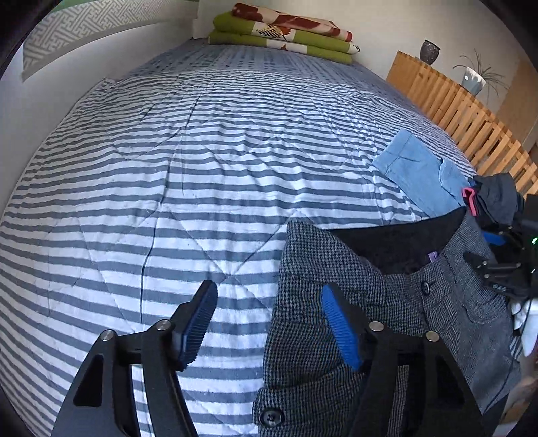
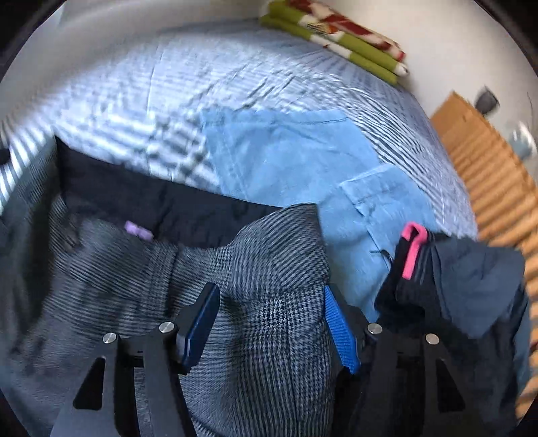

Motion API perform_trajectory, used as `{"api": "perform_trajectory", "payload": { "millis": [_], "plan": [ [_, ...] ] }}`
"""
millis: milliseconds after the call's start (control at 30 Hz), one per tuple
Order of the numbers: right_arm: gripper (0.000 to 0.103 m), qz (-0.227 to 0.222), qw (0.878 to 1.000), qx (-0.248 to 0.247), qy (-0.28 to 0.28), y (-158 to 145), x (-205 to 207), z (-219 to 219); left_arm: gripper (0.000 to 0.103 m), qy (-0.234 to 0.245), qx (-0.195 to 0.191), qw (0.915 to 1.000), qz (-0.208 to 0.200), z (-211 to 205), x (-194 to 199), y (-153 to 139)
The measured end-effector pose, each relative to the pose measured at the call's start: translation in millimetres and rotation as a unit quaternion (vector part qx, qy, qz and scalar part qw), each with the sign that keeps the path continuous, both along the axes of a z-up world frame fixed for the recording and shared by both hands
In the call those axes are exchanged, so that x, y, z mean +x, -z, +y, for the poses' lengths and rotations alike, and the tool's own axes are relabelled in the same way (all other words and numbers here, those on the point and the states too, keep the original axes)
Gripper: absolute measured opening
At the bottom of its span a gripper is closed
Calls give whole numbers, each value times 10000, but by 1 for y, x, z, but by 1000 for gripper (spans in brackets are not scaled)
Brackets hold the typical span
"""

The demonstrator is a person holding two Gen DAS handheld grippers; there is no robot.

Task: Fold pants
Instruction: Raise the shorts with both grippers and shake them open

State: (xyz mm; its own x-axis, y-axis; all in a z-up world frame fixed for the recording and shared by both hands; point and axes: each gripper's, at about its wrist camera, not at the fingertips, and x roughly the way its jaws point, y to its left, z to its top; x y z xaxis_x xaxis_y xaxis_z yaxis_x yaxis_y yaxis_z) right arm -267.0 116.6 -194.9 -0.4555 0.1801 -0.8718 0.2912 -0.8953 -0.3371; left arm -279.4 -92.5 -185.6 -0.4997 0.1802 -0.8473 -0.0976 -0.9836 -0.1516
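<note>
Grey houndstooth pants [image 1: 319, 285] lie at the near right of the striped bed, waistband open and showing a black lining [image 1: 396, 238]. My left gripper [image 1: 269, 316] is open, straddling the pants' left edge with one finger over the quilt and one over the cloth. In the blurred right wrist view the same grey pants [image 2: 269, 269] bulge up between the open fingers of my right gripper [image 2: 272, 319]. The right gripper's black body [image 1: 504, 265] shows at the right edge of the left wrist view, over the waistband's right end.
Light blue pants [image 1: 420, 174] lie folded beyond the grey ones. A dark garment with a pink loop [image 2: 464, 279] sits to the right. Folded green and patterned blankets [image 1: 282, 30] rest at the bed's far end. A wooden slatted frame [image 1: 470, 117] borders the right side.
</note>
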Motion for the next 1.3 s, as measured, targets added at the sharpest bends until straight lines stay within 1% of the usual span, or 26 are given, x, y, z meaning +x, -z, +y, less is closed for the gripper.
{"api": "perform_trajectory", "payload": {
  "millis": [33, 100, 133, 167, 233, 267, 300, 333, 367, 433, 500, 533, 567, 600, 633, 700, 733, 833, 867, 900, 933, 967, 1033, 1100, 1200, 1300],
  "plan": [
    [26, -76, 9999, -41, -68, 0, 2, 3, 71, 23, 2, 10000, -2, 0, -2, 0],
    [16, 5, 9995, -324, -66, -10, 5, 13, 71, 57, -16, 10000, 4, 1, -6, 0],
    [14, 73, 9989, -457, -34, -17, 7, 20, 71, 74, -16, 10000, 22, 2, -8, 0],
    [14, 202, 9968, -768, 81, -30, 9, 32, 71, 92, -5, 10000, 36, 3, -9, 0],
    [14, 334, 9814, -1820, 513, -52, 10, 71, 71, 109, 87, 9999, 44, 4, -14, 0],
    [14, 325, 9736, -2158, 675, -54, 8, 85, 71, 119, 163, 9998, 20, 7, -17, 2],
    [14, 326, 9691, -2288, 864, -52, 6, 97, 71, 146, 218, 9997, -32, 11, -22, 4],
    [15, 299, 9700, -2194, 1006, -45, 3, 103, 71, 183, 219, 9996, -82, 16, -26, 7],
    [15, 223, 9749, -1956, 1045, -35, -1, 104, 71, 238, 210, 9994, -136, 21, -30, 11],
    [15, 45, 9817, -1618, 1000, -16, -6, 98, 71, 396, 141, 9989, -192, 34, -37, 18],
    [16, -83, 9792, -1751, 1026, -8, -9, 97, 71, 522, 76, 9984, -201, 44, -41, 23],
    [21, -76, 9773, -1819, 1079, -9, -9, 98, 71, 598, 64, 9980, -215, 49, -43, 26],
    [22, -3, 9762, -1868, 1106, -13, -7, 99, 60, 668, 62, 9975, -209, 54, -44, 27],
    [28, 66, 9757, -1901, 1085, -17, -5, 100, 37, 786, 67, 9967, -207, 60, -45, 28],
    [36, 151, 9772, -1848, 1033, -21, -4, 99, 29, 843, -7, 9963, -194, 65, -45, 29],
    [47, 253, 9816, -1655, 914, -26, -3, 94, 15, 872, -119, 9961, -96, 71, -44, 28],
    [47, 266, 9828, -1606, 872, -26, -3, 91, 13, 875, -60, 9961, -88, 72, -44, 27],
    [47, 113, 9870, -1412, 755, -17, -12, 81, 11, 785, 14, 9969, -38, 70, -42, 22],
    [43, 13, 9881, -1354, 724, -13, -17, 77, 10, 742, 76, 9972, -14, 67, -41, 18],
    [21, -49, 9888, -1301, 730, -9, -19, 74, 10, 718, 134, 9973, 16, 66, -39, 14],
    [16, -108, 9880, -1347, 748, -8, -19, 71, 10, 686, 205, 9974, 87, 63, -36, 7],
    [16, -44, 9874, -1384, 771, -13, -15, 71, 10, 654, 252, 9974, 157, 60, -32, -2],
    [13, 192, 9851, -1545, 732, -32, -3, 68, 10, 626, 427, 9964, 371, 52, -19, -26],
    [12, 523, 9808, -1756, 665, -64, 12, 66, 10, 584, 639, 9941, 655, 42, -1, -59],
    [11, 1105, 9690, -2154, 489, -129, 44, 62, 10, 520, 731, 9884, 1227, 29, 30, -114],
    [11, 1901, 9496, -2483, 229, -210, 88, 55, 10, 398, 781, 9783, 1879, 14, 67, -174]
  ]
}}
